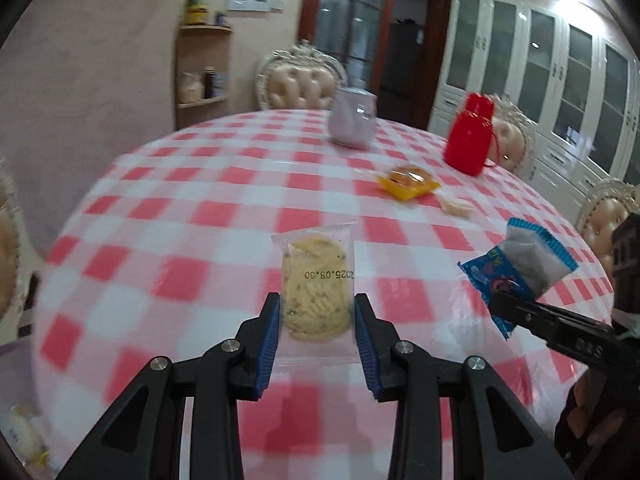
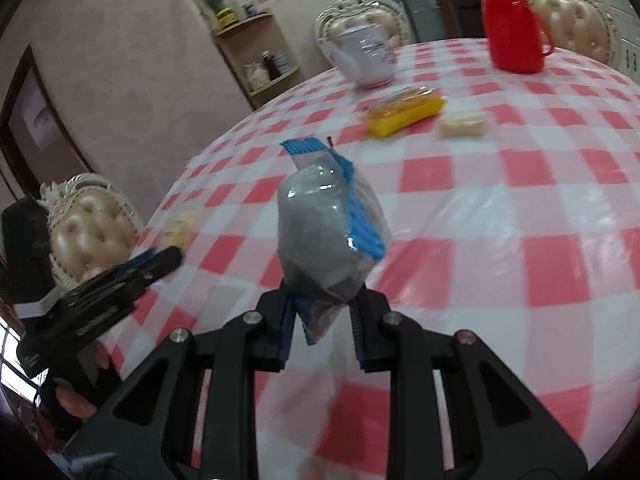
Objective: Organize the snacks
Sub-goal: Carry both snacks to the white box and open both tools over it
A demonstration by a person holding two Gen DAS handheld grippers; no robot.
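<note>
While left jaws seemingly pinch the cookie packet (image 1: 316, 284), right jaws clamp the blue packet (image 2: 330, 236) — both aloft.

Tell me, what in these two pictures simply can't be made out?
- Small pale snack beyond the yellow-wrapped pastry: motion blur in both views hides what it is.
- Print on the blue-edged clear snack packet: blurred in the left view, turned away in the right.
- Pale items at the left view's lower-left corner: cut off by the lens edge.
- Clear-wrapped round yellow cookie: right view shows only a blur.
</note>
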